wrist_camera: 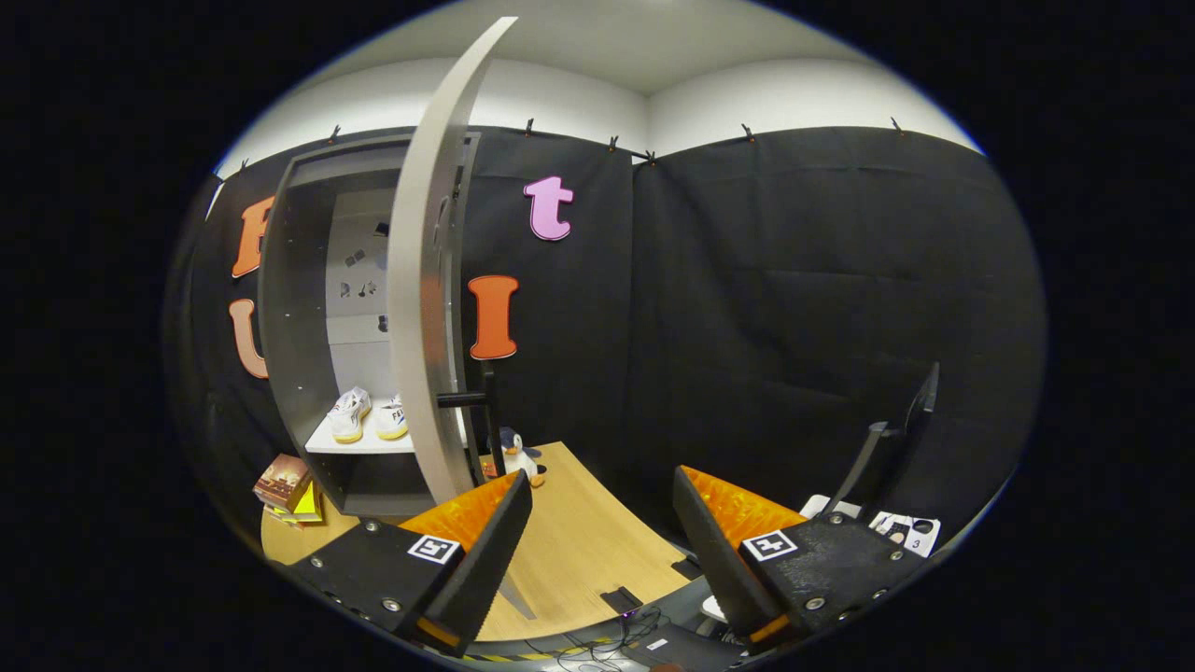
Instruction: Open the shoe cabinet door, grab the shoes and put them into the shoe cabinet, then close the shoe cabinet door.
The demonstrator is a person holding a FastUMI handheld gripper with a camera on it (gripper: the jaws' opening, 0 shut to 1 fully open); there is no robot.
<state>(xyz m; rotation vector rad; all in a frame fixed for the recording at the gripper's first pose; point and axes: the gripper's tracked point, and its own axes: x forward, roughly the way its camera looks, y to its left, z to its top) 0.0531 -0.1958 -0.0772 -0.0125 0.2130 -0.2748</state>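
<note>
Gripper (602,504) fingers apart, empty; shoes (367,415) inside cabinet (299,317), door (425,308) open.

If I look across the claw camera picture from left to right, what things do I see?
Books → shoes on the cabinet shelf → open cabinet door → toy penguin → monitor. The open claw sits nearest, holding nothing.

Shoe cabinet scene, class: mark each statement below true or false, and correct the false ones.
1. The shoe cabinet door stands open. True.
2. The pair of white shoes lies on the wooden table. False: it sits on a shelf inside the shoe cabinet.
3. The gripper is shut on the door. False: its fingers are spread apart and hold nothing.
4. A penguin toy stands on the table beside the cabinet. True.
</note>
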